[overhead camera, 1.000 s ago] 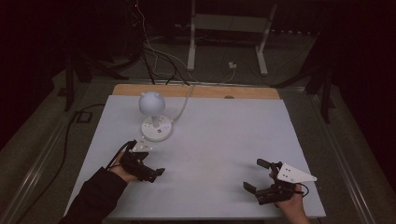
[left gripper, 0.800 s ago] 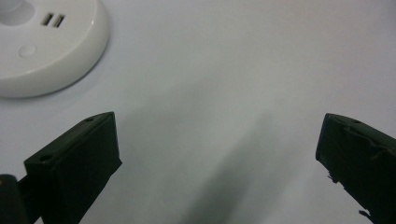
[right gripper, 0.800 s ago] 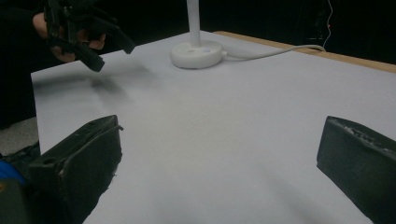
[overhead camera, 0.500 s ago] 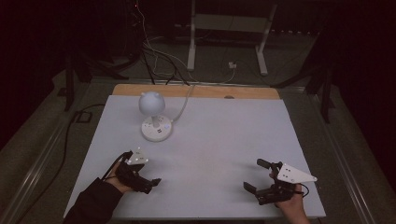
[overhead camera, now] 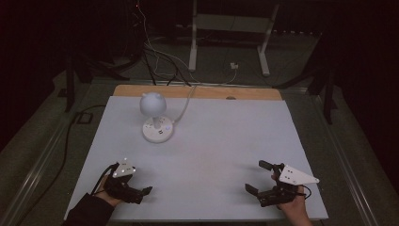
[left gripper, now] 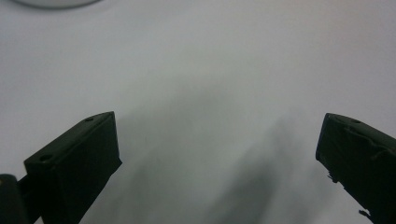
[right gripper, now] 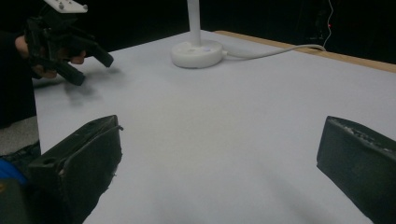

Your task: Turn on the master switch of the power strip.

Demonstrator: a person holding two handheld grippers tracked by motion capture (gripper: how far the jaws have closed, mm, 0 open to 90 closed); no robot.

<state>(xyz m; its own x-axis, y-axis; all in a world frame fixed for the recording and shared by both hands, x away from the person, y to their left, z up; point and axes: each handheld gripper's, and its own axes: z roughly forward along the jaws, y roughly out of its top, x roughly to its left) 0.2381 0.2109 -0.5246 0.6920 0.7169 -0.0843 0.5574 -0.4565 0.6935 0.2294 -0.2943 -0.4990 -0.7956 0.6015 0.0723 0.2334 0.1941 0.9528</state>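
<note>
Lamp (overhead camera: 154,117) stands far and left on the white table (overhead camera: 226,141), nearer my left gripper (overhead camera: 134,190) than my right gripper (overhead camera: 263,181), both spread wide and empty.

Left gripper (overhead camera: 141,192) lower left of high view, jaws apart, dark sleeve (overhead camera: 89,212) behind. Right gripper (overhead camera: 261,178) lower right, jaws spread wide, hand (overhead camera: 292,203) bare.

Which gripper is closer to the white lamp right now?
Left. The left gripper sits just in front of the lamp; the right gripper is across the table at its other front corner.
</note>
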